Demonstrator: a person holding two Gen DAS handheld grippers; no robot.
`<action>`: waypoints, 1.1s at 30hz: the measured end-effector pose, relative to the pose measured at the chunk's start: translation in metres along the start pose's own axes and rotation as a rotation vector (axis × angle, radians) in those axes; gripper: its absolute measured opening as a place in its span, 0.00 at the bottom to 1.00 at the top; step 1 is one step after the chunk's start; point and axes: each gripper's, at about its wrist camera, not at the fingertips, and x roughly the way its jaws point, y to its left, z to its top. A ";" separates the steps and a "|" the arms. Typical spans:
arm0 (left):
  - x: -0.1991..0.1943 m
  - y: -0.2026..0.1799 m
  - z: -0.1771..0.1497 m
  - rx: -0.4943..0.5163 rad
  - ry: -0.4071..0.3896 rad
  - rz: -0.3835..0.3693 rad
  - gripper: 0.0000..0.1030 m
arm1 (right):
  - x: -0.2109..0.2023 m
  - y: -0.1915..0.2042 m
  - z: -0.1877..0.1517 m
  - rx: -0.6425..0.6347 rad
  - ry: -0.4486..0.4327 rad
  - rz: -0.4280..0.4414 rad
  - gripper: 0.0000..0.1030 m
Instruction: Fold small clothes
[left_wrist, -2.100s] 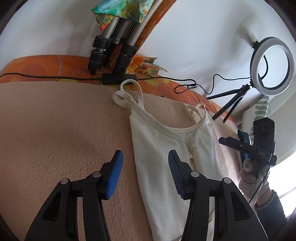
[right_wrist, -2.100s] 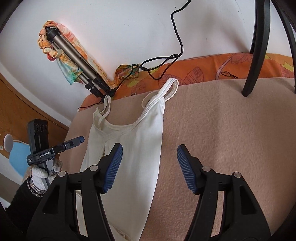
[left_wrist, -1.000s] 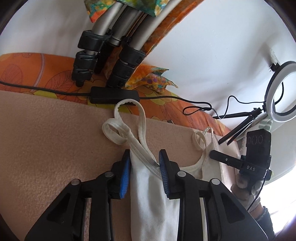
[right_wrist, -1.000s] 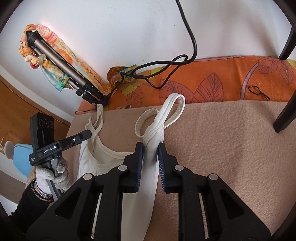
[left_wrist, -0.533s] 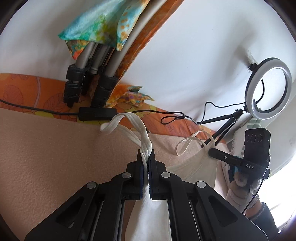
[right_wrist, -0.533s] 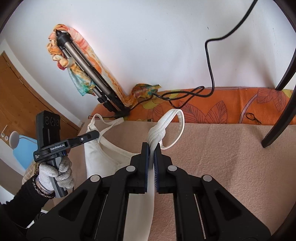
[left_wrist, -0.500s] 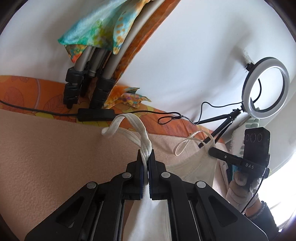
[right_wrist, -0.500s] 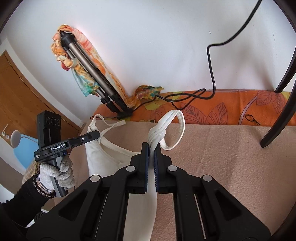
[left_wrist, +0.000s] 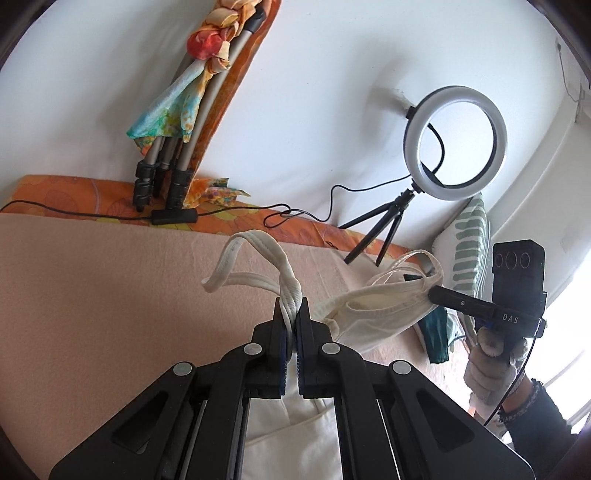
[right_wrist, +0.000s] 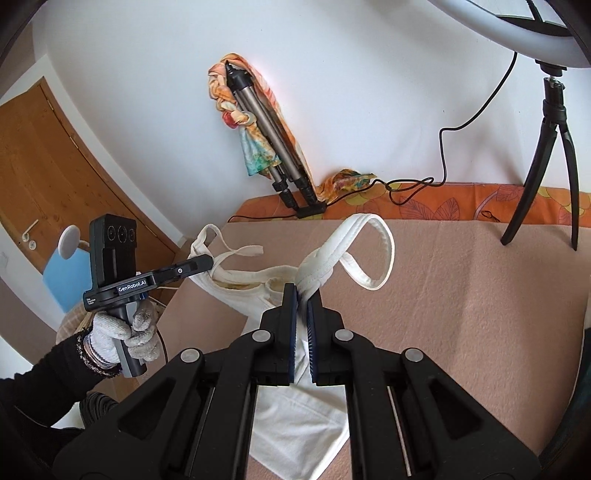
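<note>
Both your left hand-held gripper (left_wrist: 290, 310) and right hand-held gripper (right_wrist: 301, 295) pinch only the tank top (right_wrist: 295, 417) by its straps; a tug may slip one free.

"DAS" is printed on the right gripper (left_wrist: 432, 291); "GenRobot.AI" stands on the left gripper (right_wrist: 207, 263).

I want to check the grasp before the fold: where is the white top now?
The white top hangs between both grippers above the beige blanket: the right gripper pinches one strap, the left gripper the other.
</note>
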 end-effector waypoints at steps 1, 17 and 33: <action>-0.007 -0.002 -0.008 -0.001 0.001 0.000 0.02 | -0.005 0.006 -0.010 0.006 0.000 0.001 0.06; -0.040 0.000 -0.142 -0.071 0.108 0.060 0.02 | -0.003 0.041 -0.164 0.057 0.107 -0.131 0.06; -0.098 -0.031 -0.172 0.132 0.178 0.111 0.14 | -0.069 0.080 -0.185 -0.028 0.099 -0.211 0.25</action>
